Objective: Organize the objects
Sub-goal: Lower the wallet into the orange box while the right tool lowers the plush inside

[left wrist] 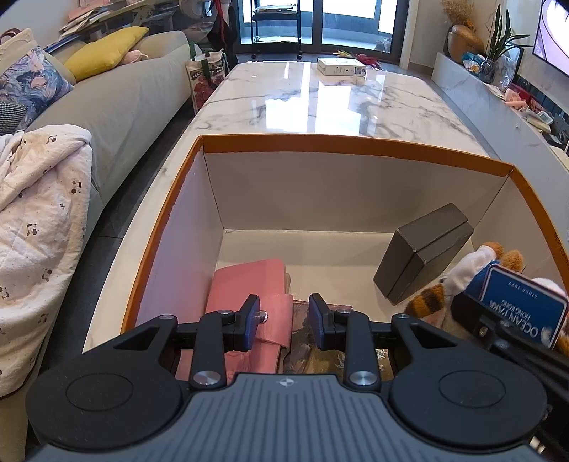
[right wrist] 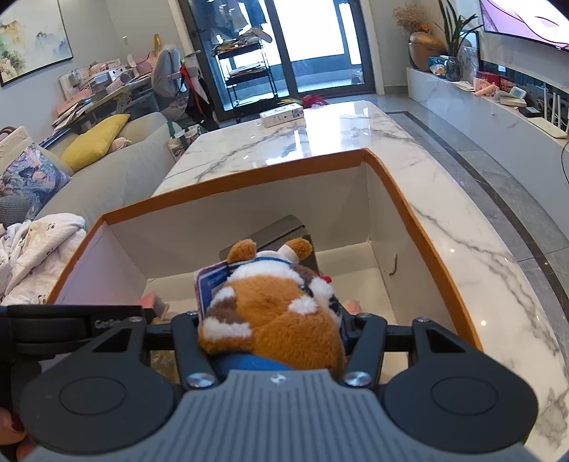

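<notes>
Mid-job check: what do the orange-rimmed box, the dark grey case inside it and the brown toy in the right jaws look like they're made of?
Orange-rimmed open box: looks like matte cardboard, with thin flat walls, creased corners and a white inside.
Dark grey rectangular case: seems rigid board or plastic with a matte finish, sharp edges and a lid seam; which one is unclear.
Brown and white plush toy: fuzzy pile fabric, evidently soft, with a glossy blue card tag.

Bright daylight comes from far glass doors [left wrist: 320, 21]. Shiny white glare on marble table [left wrist: 320, 99]. Picture edges bend, corners dark. Sharp, no blur.
</notes>
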The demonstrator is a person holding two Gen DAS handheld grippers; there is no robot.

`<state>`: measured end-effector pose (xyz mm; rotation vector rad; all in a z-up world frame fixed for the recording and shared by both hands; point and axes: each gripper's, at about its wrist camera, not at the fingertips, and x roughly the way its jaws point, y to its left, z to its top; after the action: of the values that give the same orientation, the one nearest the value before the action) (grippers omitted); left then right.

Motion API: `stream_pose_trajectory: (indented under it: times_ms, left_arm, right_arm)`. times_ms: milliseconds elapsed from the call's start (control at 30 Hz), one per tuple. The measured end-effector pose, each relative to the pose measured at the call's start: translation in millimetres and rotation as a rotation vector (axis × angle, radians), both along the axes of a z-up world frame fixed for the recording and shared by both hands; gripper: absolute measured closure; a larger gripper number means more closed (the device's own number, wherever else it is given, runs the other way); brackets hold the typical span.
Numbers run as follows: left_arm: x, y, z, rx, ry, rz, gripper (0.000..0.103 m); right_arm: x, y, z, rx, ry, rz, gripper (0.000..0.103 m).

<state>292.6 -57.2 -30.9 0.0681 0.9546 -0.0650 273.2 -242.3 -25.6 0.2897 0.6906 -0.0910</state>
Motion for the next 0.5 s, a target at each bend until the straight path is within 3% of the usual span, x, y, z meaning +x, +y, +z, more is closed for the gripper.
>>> stream_pose_trajectory:
  times_ms: [233,500]
  left_arm:
    - [-1.0,-2.2,-0.9,0.012,0.002,-0.008,0.067]
    - [-2.3,-3.5,0.1,0.016,-0.009,-0.012,0.053]
  right_arm:
    - [3.2,-6.9,-1.8,-0.004,0.003,-0.007,0.046]
    - [6.0,0.8,-5.1,-0.086,0.016,0.017,0.045]
